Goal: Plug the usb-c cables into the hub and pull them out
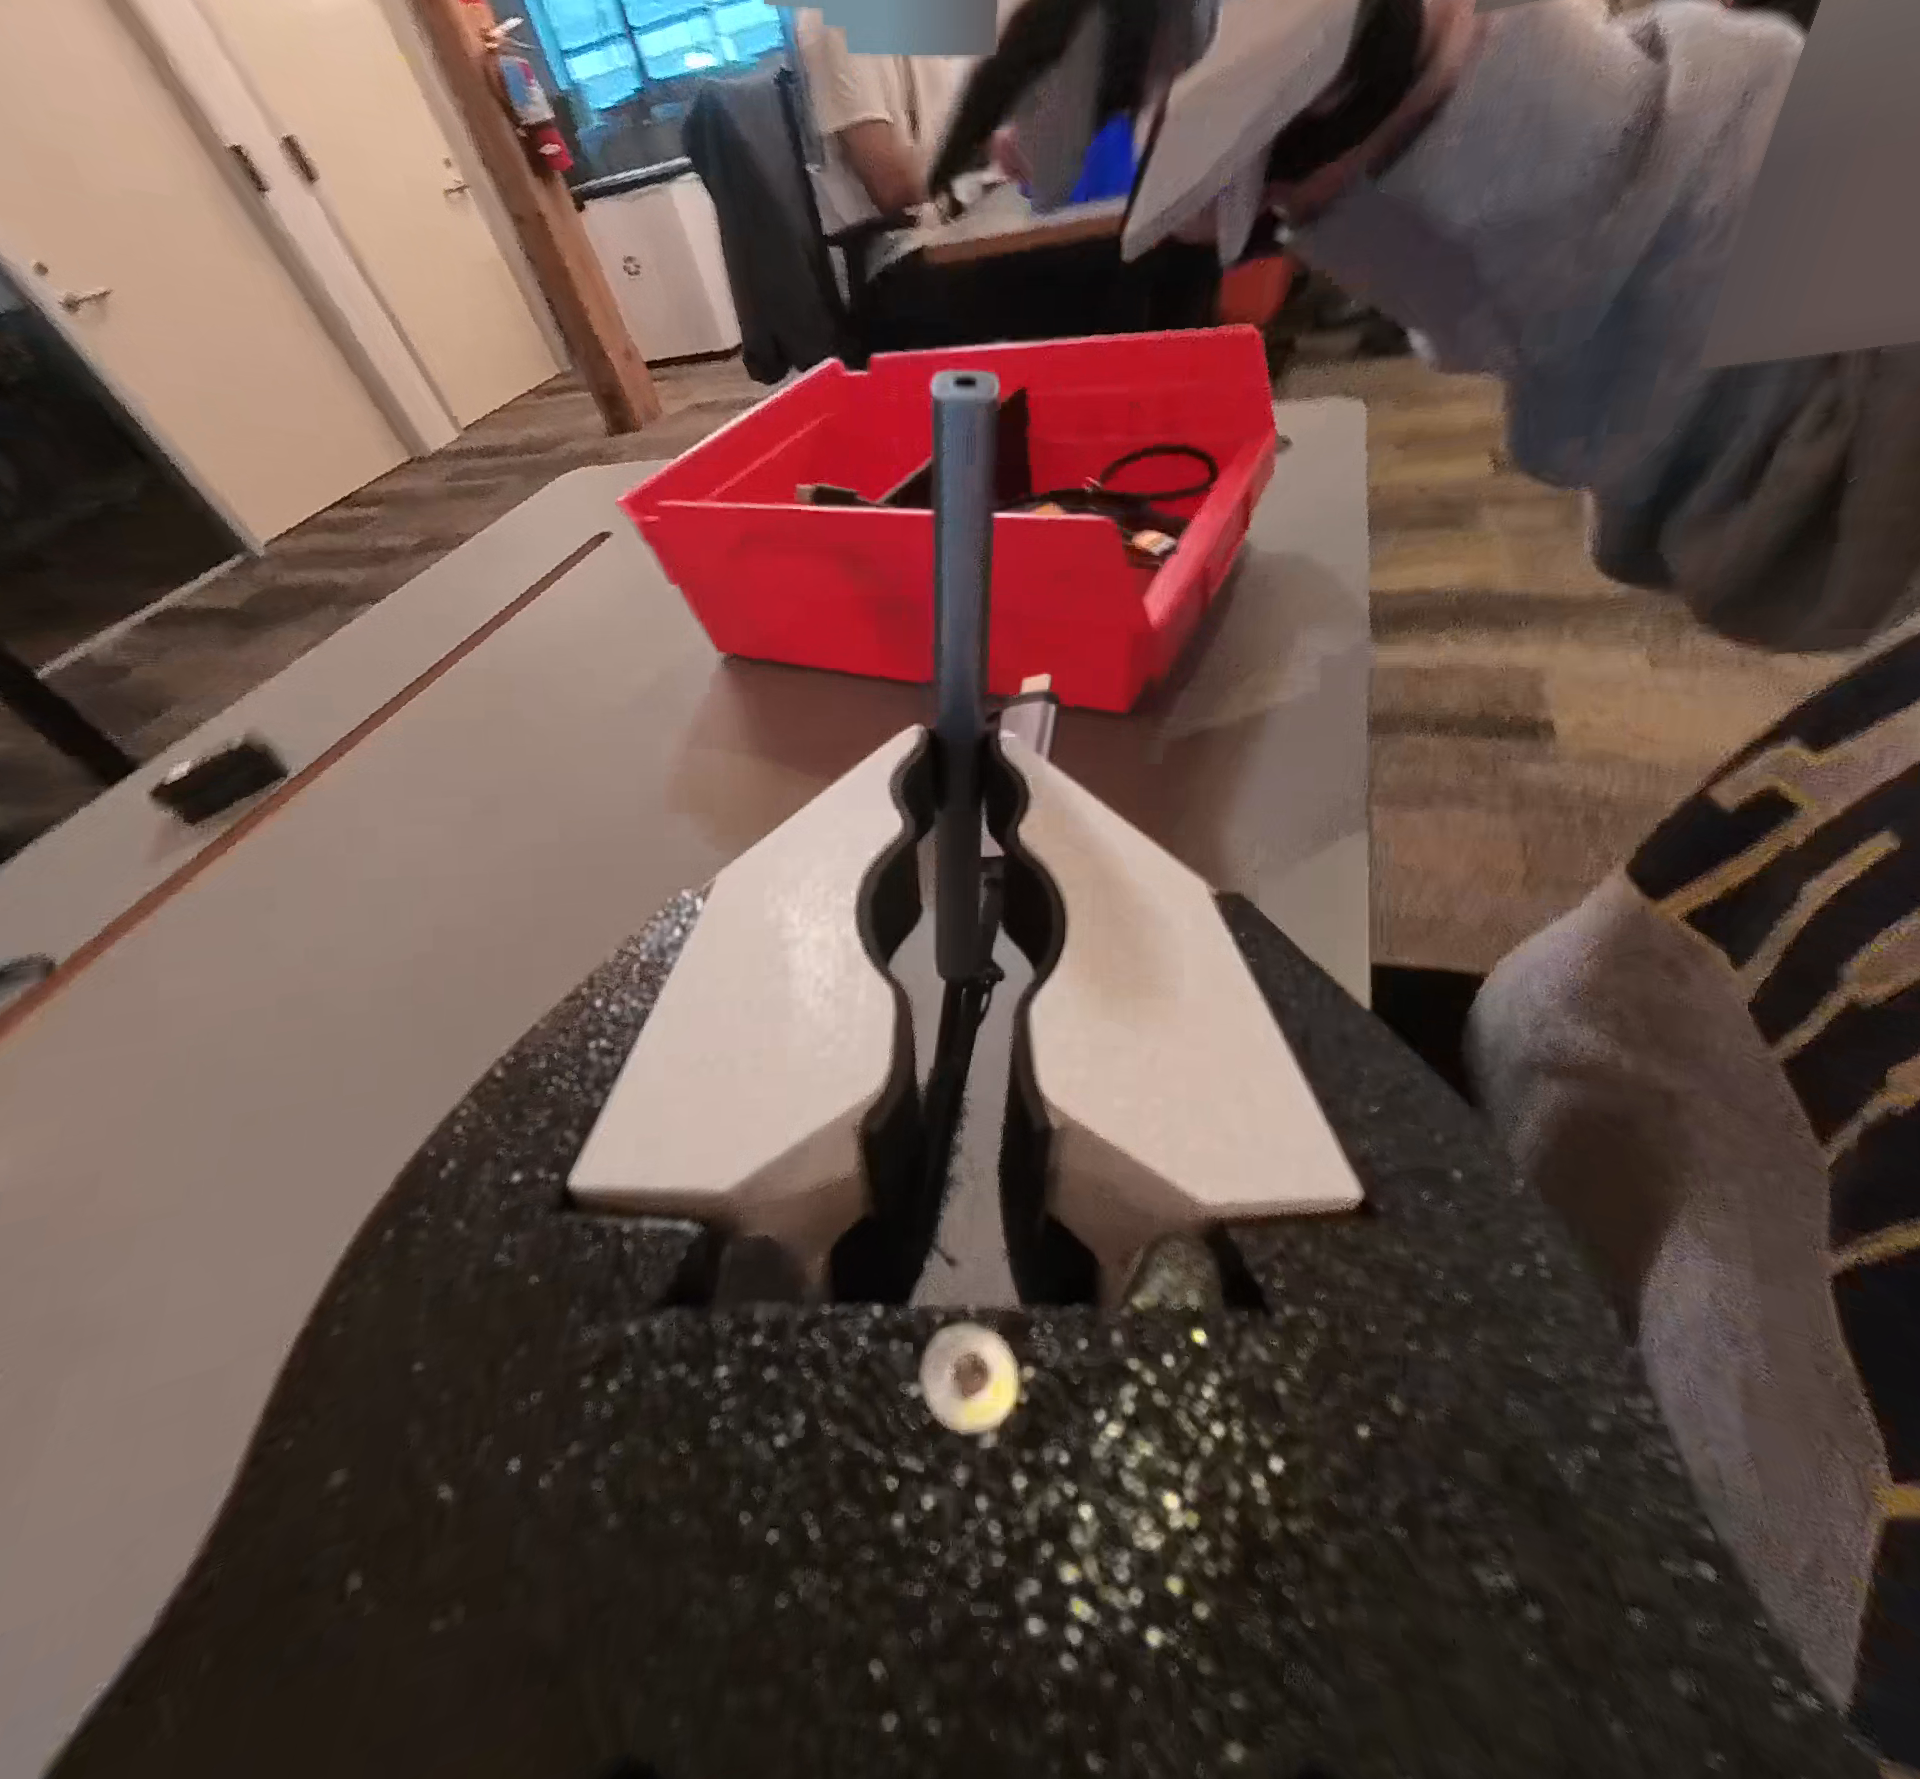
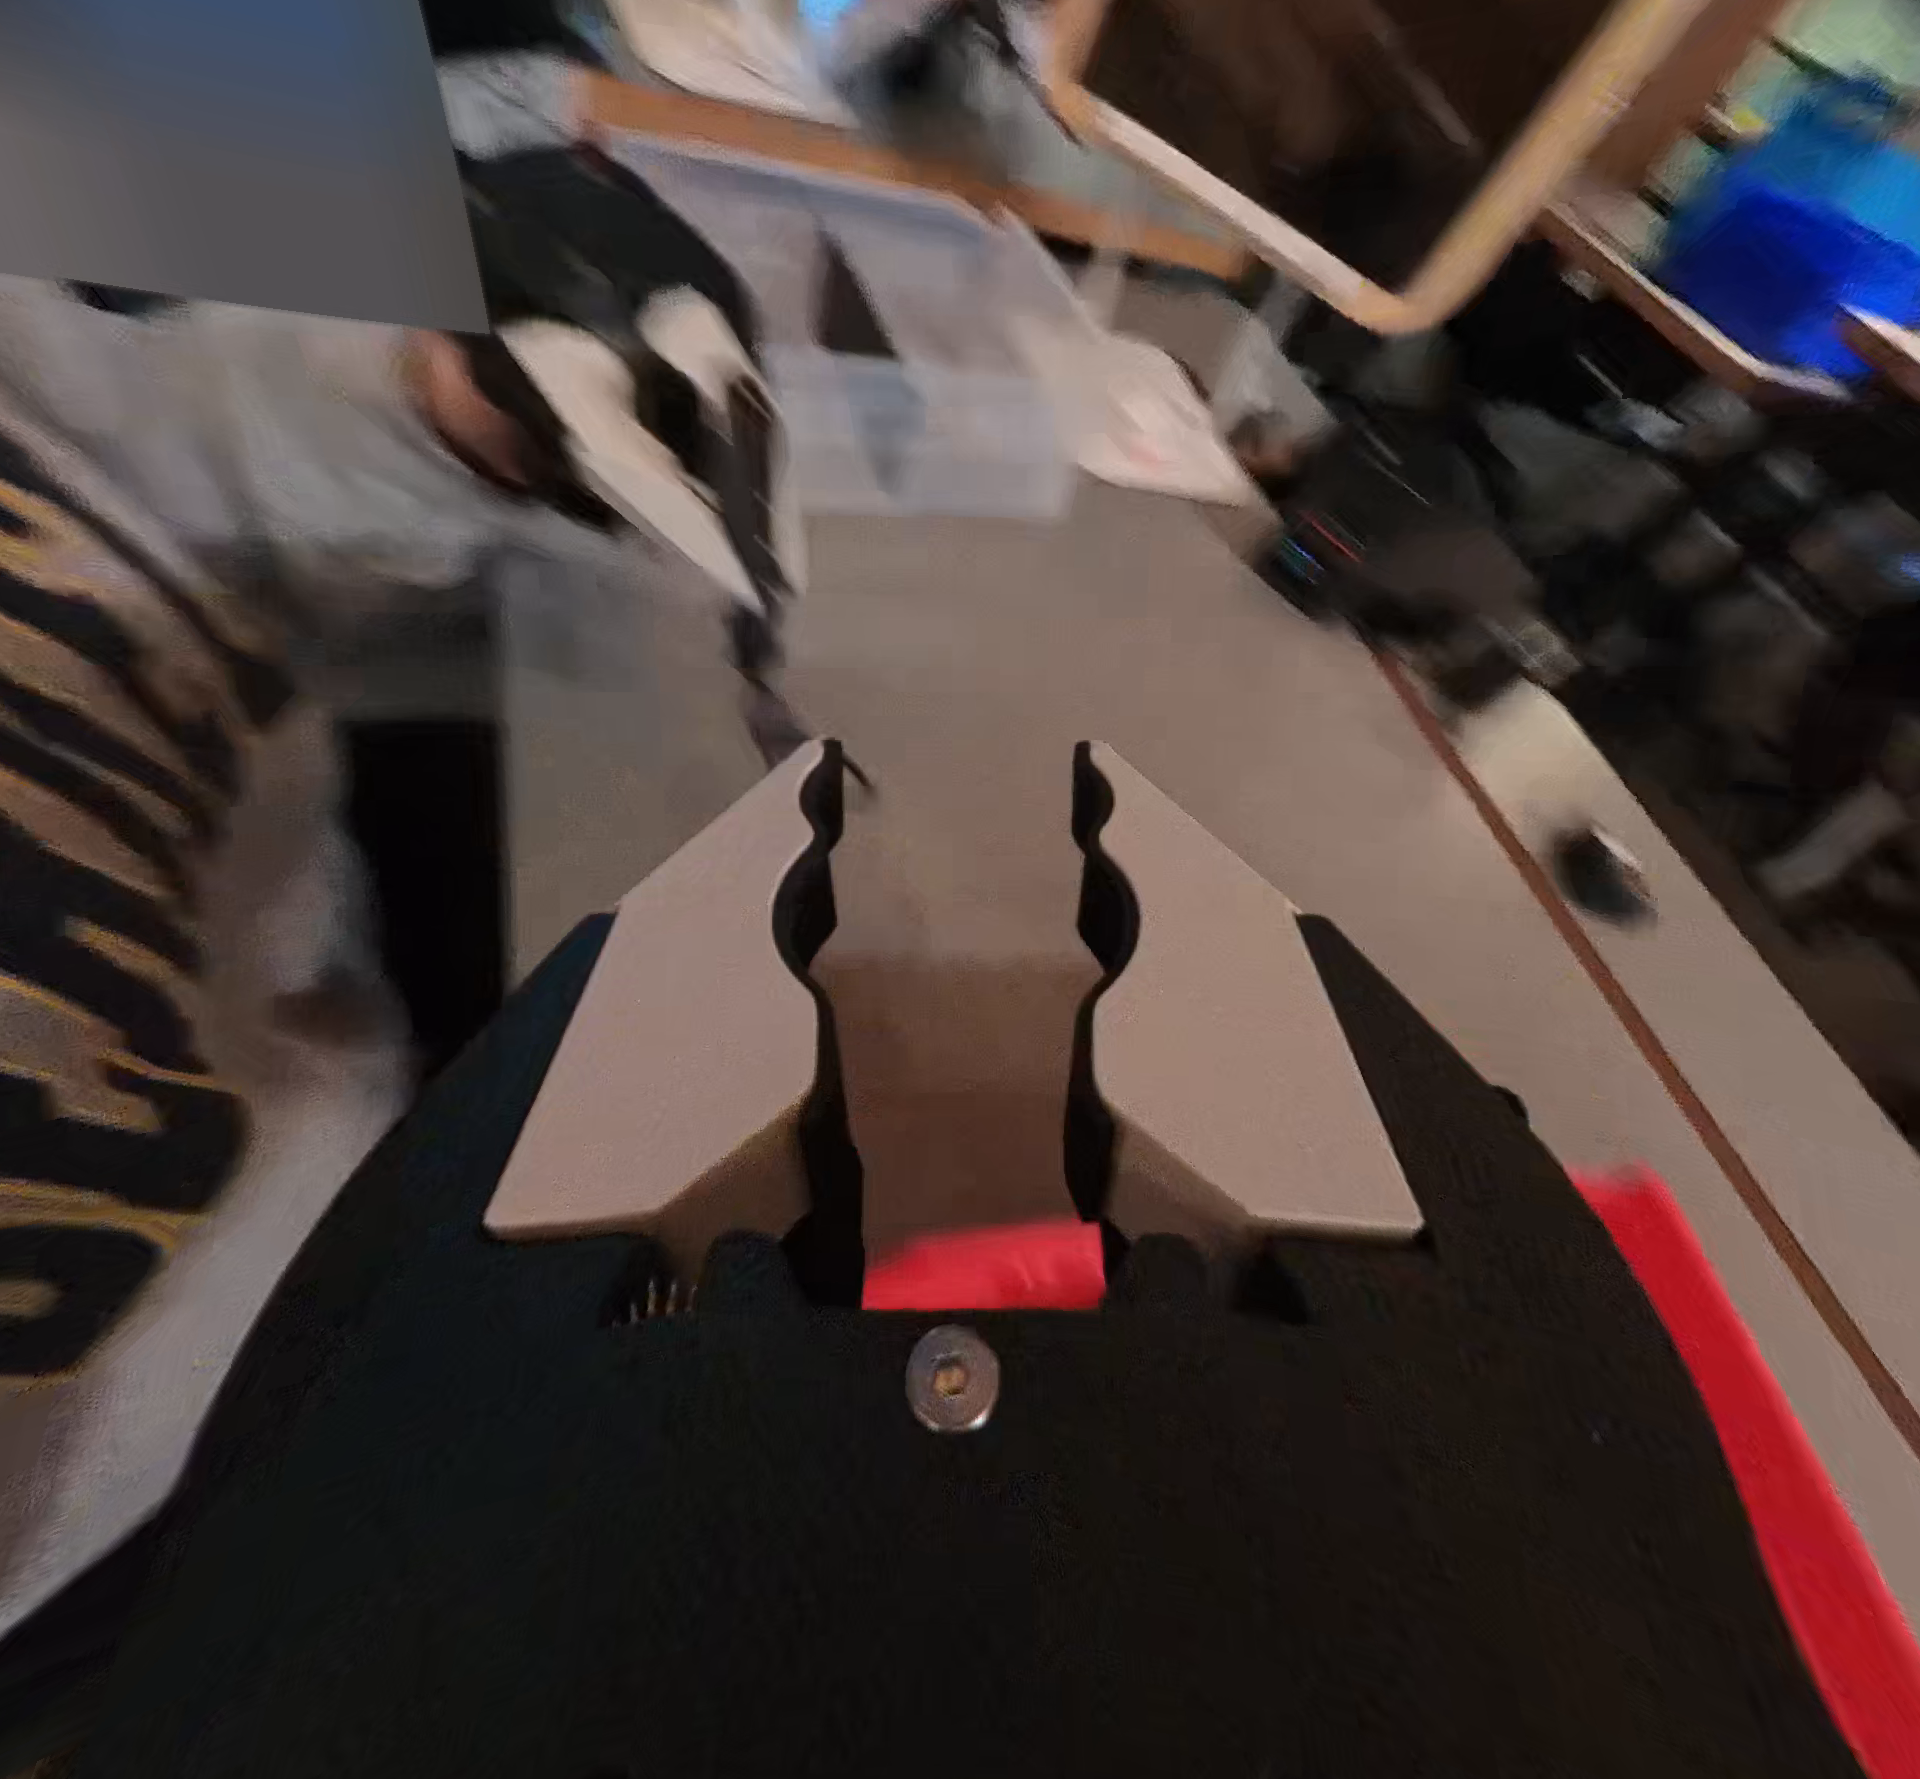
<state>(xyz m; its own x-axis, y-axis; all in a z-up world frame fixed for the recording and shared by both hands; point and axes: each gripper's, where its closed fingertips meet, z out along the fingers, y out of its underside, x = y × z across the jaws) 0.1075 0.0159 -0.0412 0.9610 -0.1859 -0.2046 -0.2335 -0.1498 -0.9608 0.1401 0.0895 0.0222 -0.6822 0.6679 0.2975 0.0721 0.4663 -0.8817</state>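
My left gripper (image 1: 961, 742) is shut on the slim grey hub (image 1: 961, 586). The hub stands on edge between the fingers and points away, with a port at its far tip. Its black cord (image 1: 951, 1054) runs back between the fingers. A silver connector (image 1: 1029, 716) shows just right of the fingertips. The red bin (image 1: 914, 586) beyond holds black cables (image 1: 1153, 482). My right gripper (image 2: 956, 763) is open and empty above the grey table (image 2: 1091, 690), with the red bin's edge (image 2: 1745, 1417) under it. The right wrist view is blurred. The left gripper (image 2: 665, 472) shows far off there.
A small black object (image 1: 218, 779) lies on the table (image 1: 416, 898) at the left. The person's patterned sleeve (image 1: 1714, 1106) is close on the right. Other people and desks stand behind the bin. A round dark object (image 2: 1600, 867) sits on the neighbouring table. The grippers' ends are close to 12 cm from one another.
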